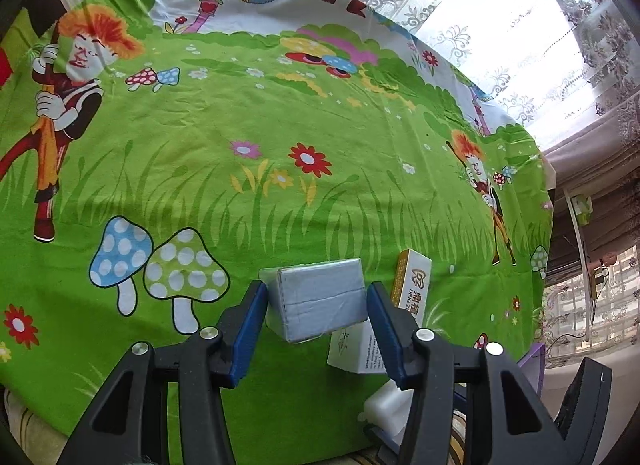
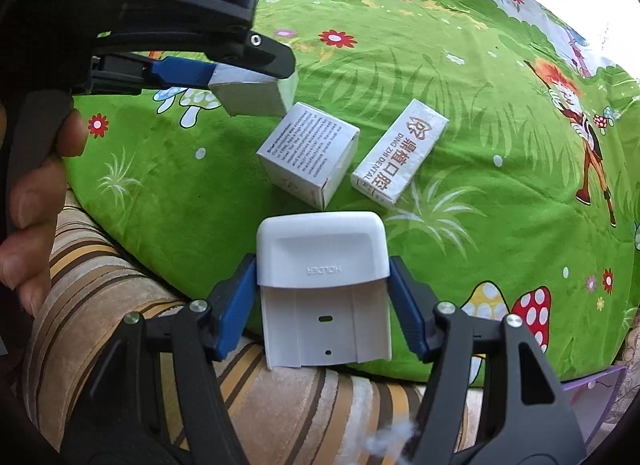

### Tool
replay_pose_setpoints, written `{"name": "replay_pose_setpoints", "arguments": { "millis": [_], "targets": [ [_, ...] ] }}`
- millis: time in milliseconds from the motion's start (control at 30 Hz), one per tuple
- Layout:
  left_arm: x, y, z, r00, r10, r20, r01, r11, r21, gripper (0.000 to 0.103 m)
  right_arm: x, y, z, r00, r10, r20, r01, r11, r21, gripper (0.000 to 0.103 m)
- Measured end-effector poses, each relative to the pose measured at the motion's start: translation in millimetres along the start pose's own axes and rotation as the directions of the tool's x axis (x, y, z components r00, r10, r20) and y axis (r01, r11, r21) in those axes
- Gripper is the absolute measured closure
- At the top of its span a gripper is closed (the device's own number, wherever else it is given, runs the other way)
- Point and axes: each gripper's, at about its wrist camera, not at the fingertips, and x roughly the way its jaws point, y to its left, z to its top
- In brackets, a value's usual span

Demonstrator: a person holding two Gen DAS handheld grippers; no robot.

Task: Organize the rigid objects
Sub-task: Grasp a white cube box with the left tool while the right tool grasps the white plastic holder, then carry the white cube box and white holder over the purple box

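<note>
A: Left gripper [image 1: 316, 307] first. State?

B: Clamped on the grey box [image 1: 318, 299]. Both blue pads press its side faces, and the box is lifted clear of the green cloth [image 1: 280, 137]. The right wrist view confirms it: the box [image 2: 256, 95] hangs in the left gripper [image 2: 224, 81] above the cloth [image 2: 440, 105], with the hand [image 2: 36, 193] wrapped round the gripper's handle at the left edge.

A: Right gripper [image 2: 322, 297]?

B: The white holder [image 2: 324, 289] sits between its pads. The left pad looks to touch the holder's side; on the right I cannot tell whether the pad touches or leaves a thin gap. So a grip cannot be confirmed.

A: Where does the holder lie?

B: At the near edge of the cloth, its lower part over the striped cushion [image 2: 120, 305]. The word HOLDER on it reads upside down from this camera.

A: Other objects?

B: Two, both lying on the cloth. A white carton [image 2: 308, 157] with printed text, just beyond the holder. A long dental box [image 2: 400, 153] just right of the carton, apart from it. In the left view the dental box [image 1: 412, 279] shows past the right pad, the carton [image 1: 352, 349] below the grey box, and the holder [image 1: 386, 405] mostly hidden behind the right finger.

A: Surroundings?

B: Lace curtain [image 1: 500, 5] beyond the far edge.
</note>
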Motion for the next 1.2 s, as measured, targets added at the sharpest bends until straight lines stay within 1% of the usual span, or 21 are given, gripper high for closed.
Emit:
{"name": "replay_pose_setpoints", "arguments": {
  "millis": [200,300,467,900,1200],
  "targets": [
    [-25.1,-10.0,-13.4,0.998,-0.02,0.062,0.018,0.999,0.033,0.05,-24.9,-8.0,-16.1,0.998,-0.021,0.056,0.018,0.999,0.046,0.035],
    [-34.1,-19.1,-19.7,0.996,-0.034,0.08,0.03,0.998,0.052,0.05,-33.9,-14.2,-24.4,0.996,-0.04,0.078,0.035,0.997,0.072,0.035],
    [-44.0,-35.2,-30.7,0.994,-0.058,0.095,0.051,0.995,0.083,0.05,-43.5,-27.9,-27.0,0.991,-0.07,0.11,0.058,0.992,0.112,0.035],
    [-45.4,-76.4,-61.9,0.992,-0.119,0.053,0.109,0.981,0.159,0.05,-80.2,-57.1,-57.9,0.978,-0.113,0.177,0.074,0.974,0.214,0.035],
    [-39.1,-123.2,-90.8,0.987,-0.161,-0.009,0.158,0.955,0.249,0.05,-114.4,-102.9,-107.9,0.966,-0.171,0.194,0.1,0.939,0.328,0.035]
  ]
}}
